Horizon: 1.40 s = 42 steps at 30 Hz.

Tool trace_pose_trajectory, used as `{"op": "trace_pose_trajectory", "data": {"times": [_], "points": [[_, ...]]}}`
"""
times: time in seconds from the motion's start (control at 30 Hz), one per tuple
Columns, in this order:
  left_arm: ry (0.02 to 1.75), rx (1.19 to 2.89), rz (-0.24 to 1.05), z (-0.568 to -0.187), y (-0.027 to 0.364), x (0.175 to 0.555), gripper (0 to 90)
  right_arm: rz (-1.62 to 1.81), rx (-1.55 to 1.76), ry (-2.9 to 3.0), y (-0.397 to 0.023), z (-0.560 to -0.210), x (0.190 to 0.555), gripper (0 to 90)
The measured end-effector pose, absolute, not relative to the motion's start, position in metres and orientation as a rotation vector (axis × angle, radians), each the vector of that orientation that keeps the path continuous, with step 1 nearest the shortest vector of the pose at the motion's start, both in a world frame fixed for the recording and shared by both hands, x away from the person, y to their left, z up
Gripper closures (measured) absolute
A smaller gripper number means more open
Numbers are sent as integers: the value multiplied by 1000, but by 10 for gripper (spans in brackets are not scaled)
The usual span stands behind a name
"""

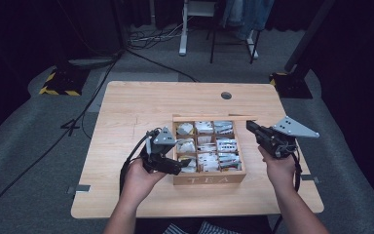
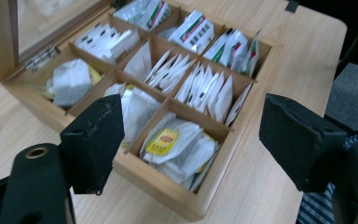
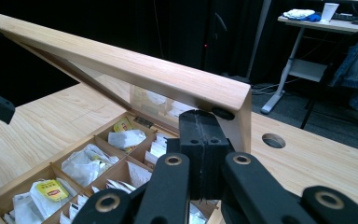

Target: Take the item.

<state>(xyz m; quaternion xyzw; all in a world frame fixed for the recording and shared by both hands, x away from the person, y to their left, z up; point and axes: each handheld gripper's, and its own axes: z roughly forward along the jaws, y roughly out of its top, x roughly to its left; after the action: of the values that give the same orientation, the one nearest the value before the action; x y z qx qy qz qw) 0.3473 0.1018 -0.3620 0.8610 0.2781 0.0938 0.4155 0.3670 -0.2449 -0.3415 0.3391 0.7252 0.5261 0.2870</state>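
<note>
Left gripper (image 1: pixel 175 168) fingers apart over tea box (image 1: pixel 209 178) front-left compartment, holding nothing. Right gripper (image 1: pixel 250 126) fingers together, touching raised lid (image 3: pixel 121 65) corner. Box on counter (image 1: pixel 126 112).

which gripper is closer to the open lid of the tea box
Right. The right gripper, jaws shut, sits right at the lid edge; the left gripper hangs open at the box's opposite front corner.
</note>
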Motion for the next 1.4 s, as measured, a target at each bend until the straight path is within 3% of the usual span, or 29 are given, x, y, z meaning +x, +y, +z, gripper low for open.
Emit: {"op": "trace_pose_trajectory", "data": {"times": [0.73, 0.97, 1.27, 1.4], "points": [[534, 2116, 85, -373, 41, 363, 237, 1410, 901, 1945, -246, -341, 368, 900], [503, 2156, 30, -382, 19, 370, 276, 1413, 902, 1945, -246, -341, 368, 900], [488, 2233, -33, -401, -15, 381, 483, 1420, 899, 1938, -247, -339, 367, 900], [511, 2237, -47, -407, -21, 387, 522, 1422, 898, 1938, -248, -340, 367, 900]]}}
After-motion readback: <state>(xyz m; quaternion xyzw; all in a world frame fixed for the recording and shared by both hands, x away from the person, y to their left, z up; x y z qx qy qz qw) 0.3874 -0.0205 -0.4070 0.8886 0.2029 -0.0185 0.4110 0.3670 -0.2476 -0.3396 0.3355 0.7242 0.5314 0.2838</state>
